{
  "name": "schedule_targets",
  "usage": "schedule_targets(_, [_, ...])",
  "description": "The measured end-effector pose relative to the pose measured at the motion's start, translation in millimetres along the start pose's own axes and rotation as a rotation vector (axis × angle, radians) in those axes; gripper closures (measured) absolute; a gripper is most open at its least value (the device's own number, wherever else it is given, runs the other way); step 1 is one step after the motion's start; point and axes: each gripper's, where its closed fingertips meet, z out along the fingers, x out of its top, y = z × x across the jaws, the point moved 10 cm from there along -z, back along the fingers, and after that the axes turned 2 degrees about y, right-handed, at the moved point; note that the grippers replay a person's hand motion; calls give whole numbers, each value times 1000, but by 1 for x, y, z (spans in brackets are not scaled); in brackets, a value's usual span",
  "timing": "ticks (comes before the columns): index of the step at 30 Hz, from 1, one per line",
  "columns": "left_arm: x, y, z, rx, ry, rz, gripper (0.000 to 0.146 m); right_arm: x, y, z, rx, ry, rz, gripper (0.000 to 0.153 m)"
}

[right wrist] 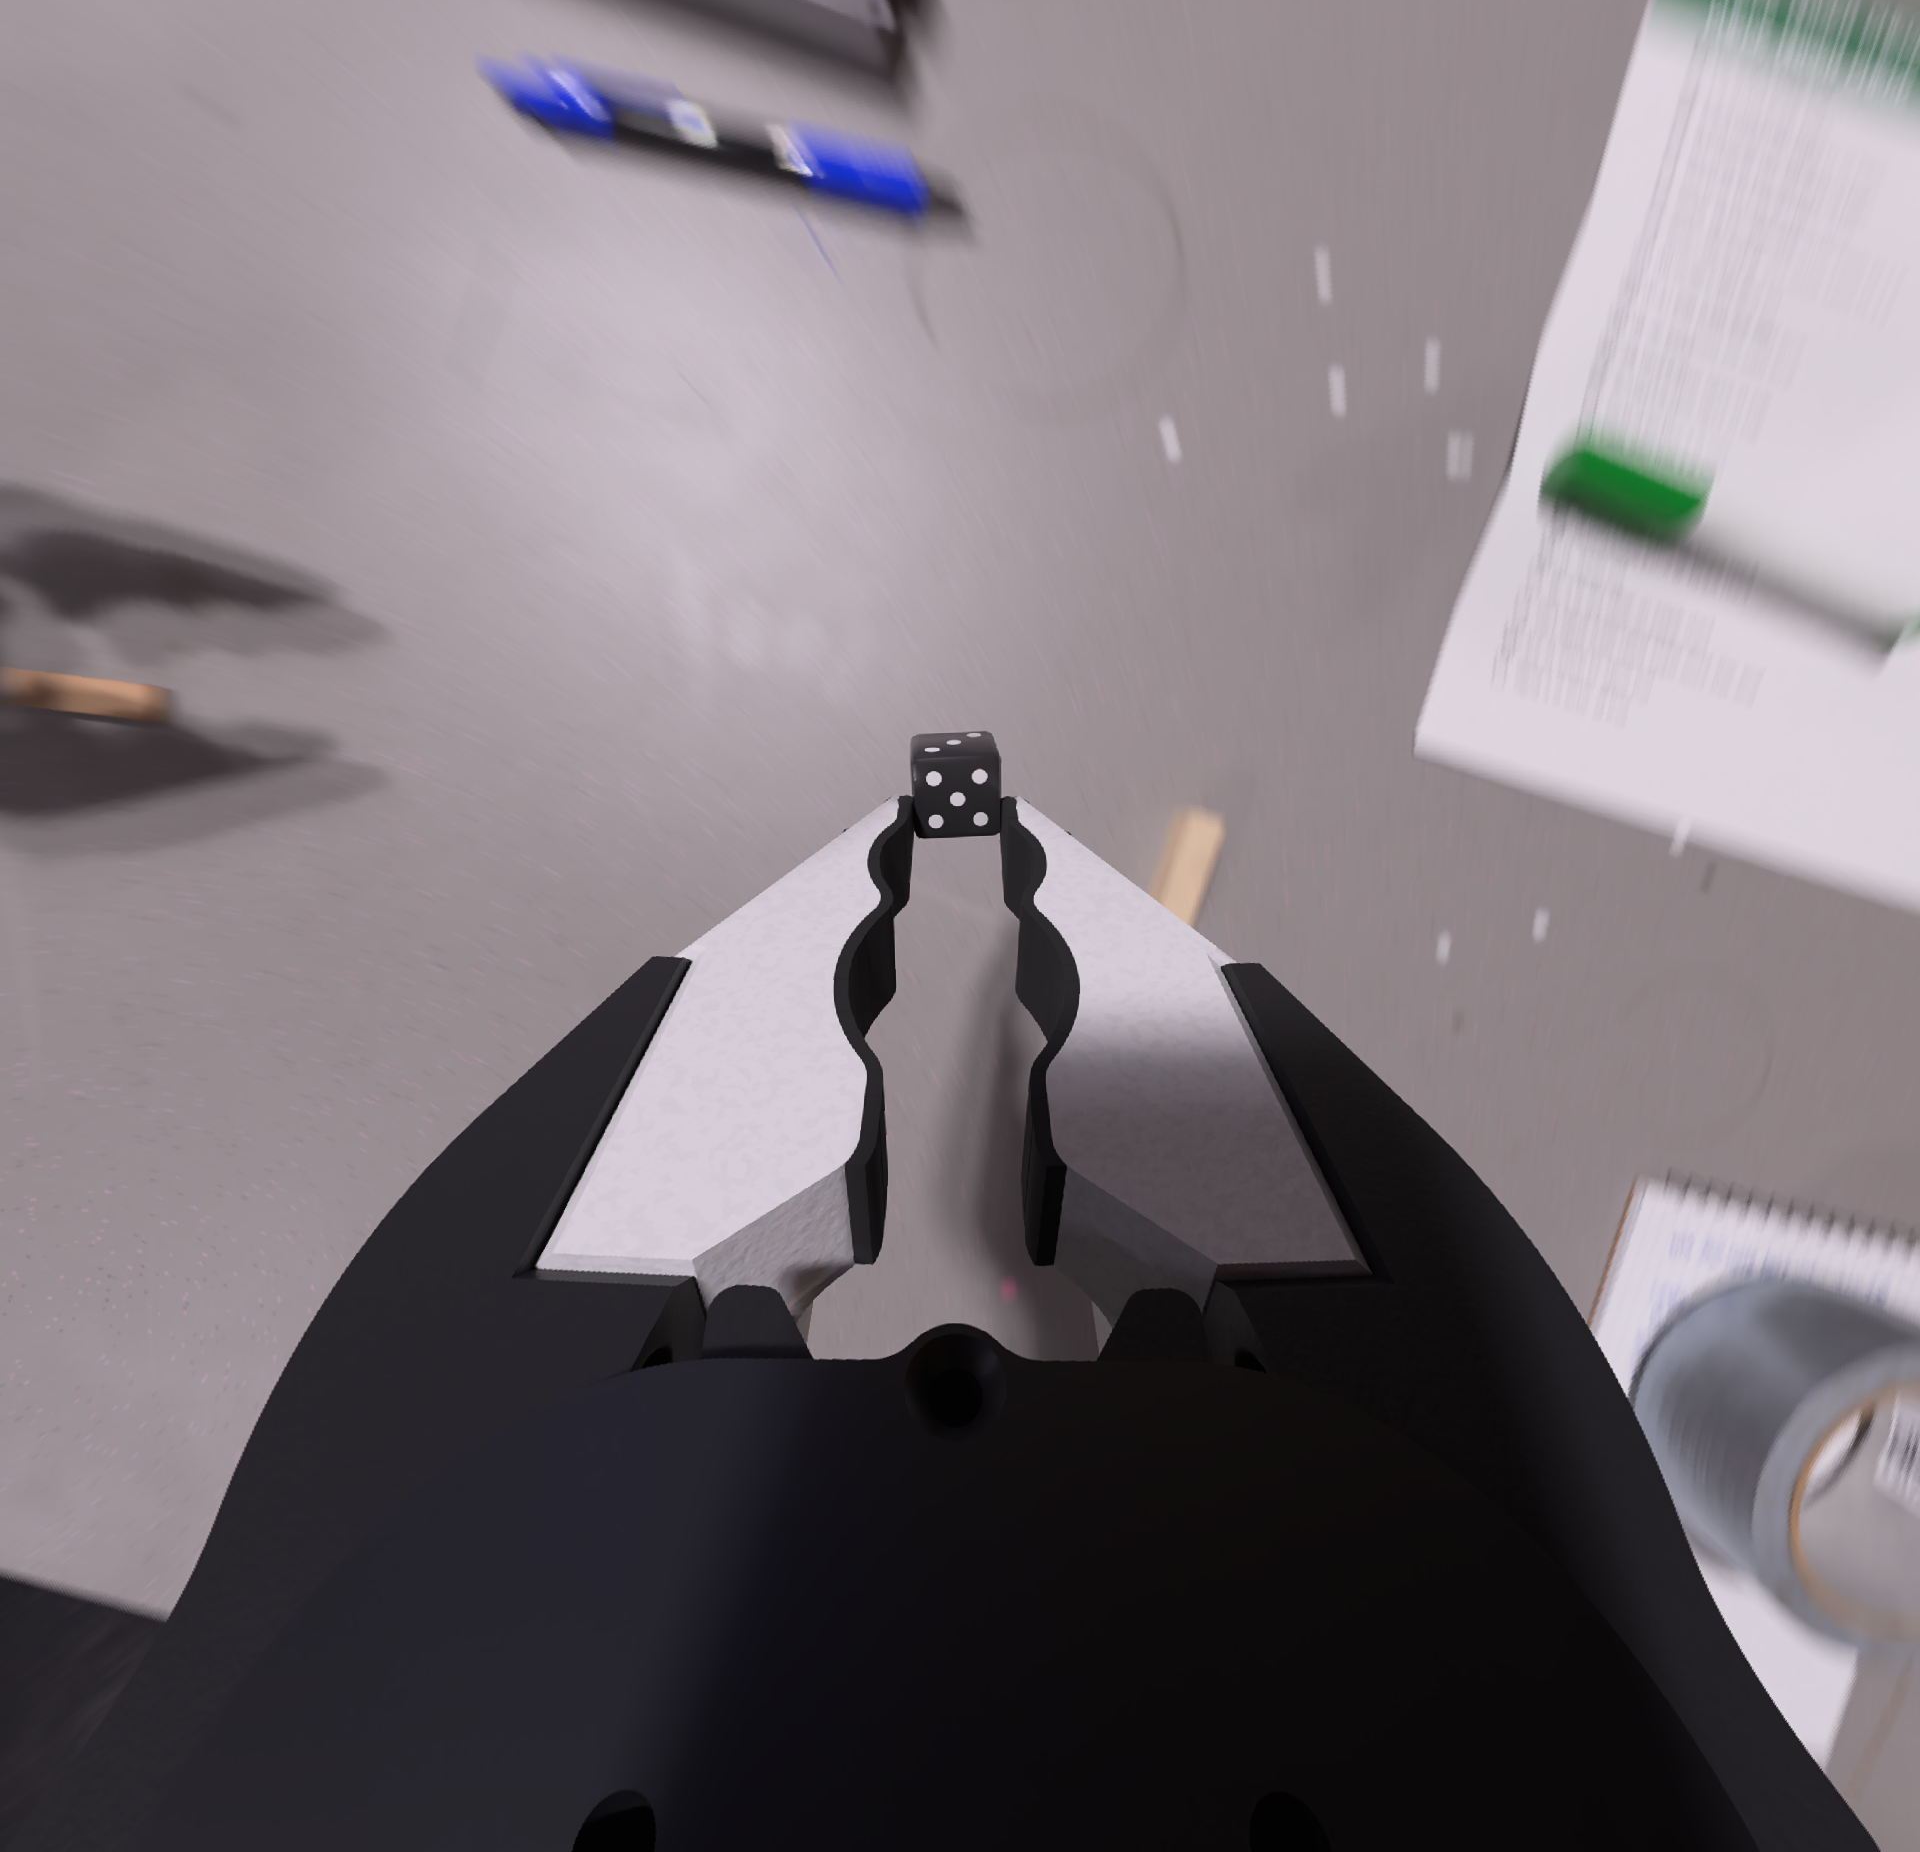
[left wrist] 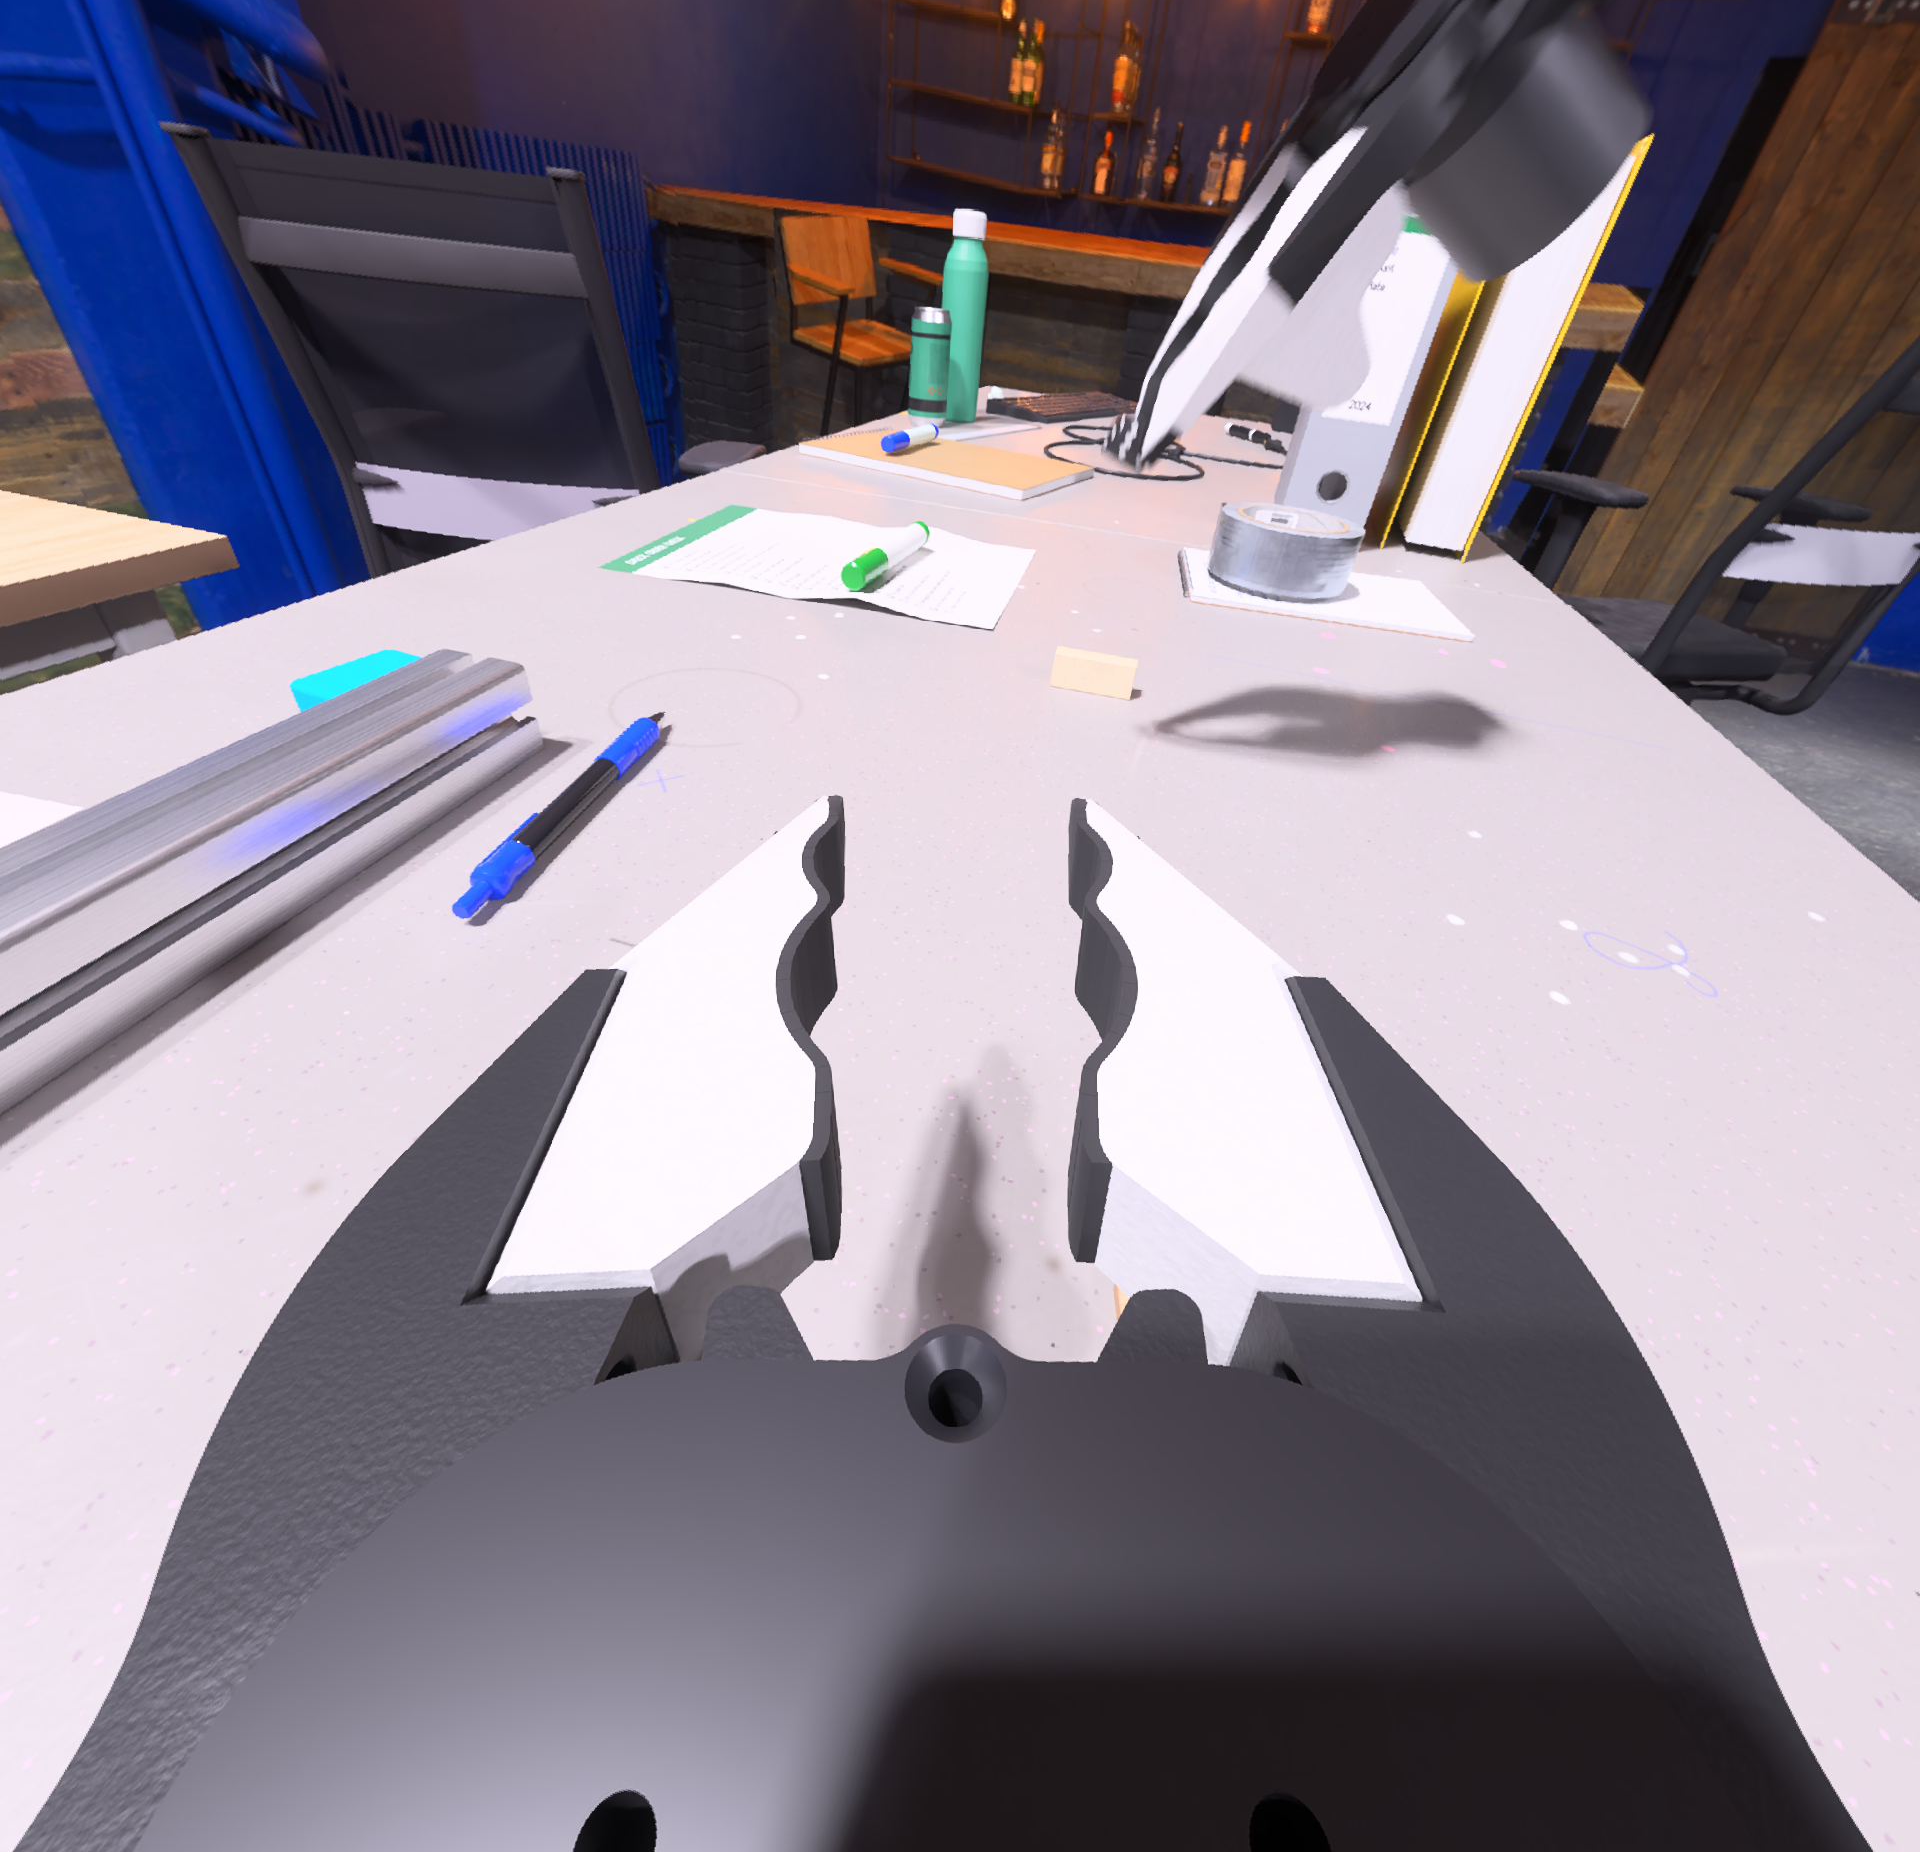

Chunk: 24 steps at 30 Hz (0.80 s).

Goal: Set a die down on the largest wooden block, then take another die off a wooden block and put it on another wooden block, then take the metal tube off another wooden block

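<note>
My right gripper (right wrist: 954, 815) is shut on a black die (right wrist: 954, 784) with white pips, held at the fingertips high above the grey table (right wrist: 520, 452). The view is blurred. Below it a pale wooden block (right wrist: 1187, 855) lies on the table; the same block shows in the left wrist view (left wrist: 1093, 672). Another wooden piece (right wrist: 83, 696) shows at the left edge beside a dark shadow. My left gripper (left wrist: 956, 815) is open and empty, low over the table. The right gripper (left wrist: 1132, 446) shows at the upper right there, raised; the die is not discernible in that view. No metal tube is recognisable.
An aluminium rail (left wrist: 249, 815) and a blue pen (left wrist: 561, 815) lie at the left. A printed sheet (left wrist: 831, 566) with a green marker (left wrist: 883, 555), a duct tape roll (left wrist: 1288, 550) on a notepad, bottles (left wrist: 961, 316) and a binder stand farther back.
</note>
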Motion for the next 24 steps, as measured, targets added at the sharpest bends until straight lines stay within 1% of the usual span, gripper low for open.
schedule_targets(2, [0, 1, 0, -6, -6, 2, 103, -15, 25, 28, -27, -186, 109, 136])
schedule_targets(3, [0, 1, 0, -8, -6, 1, 103, -21, 35, 40, -31, -245, 151, 136])
schedule_targets(5, [1, 1, -1, -9, -5, -5, 103, -31, 48, 56, -51, -321, 212, 136])
schedule_targets(7, [1, 0, -1, -10, 0, -13, 103, -34, 51, 63, -87, -361, 213, 136])
schedule_targets(13, [1, 0, -1, -31, -1, -30, 104, -38, 57, 83, -170, -438, 214, 136])
schedule_targets(17, [3, 2, -2, -37, 5, -13, 105, -39, 61, 90, -203, -434, 216, 136])
schedule_targets(21, [5, 2, -2, -43, 15, -26, 105, -40, 65, 91, -198, -406, 244, 136])
schedule_targets(24, [12, 3, -4, -46, 36, -36, 105, -35, 64, 83, -202, -372, 231, 120])
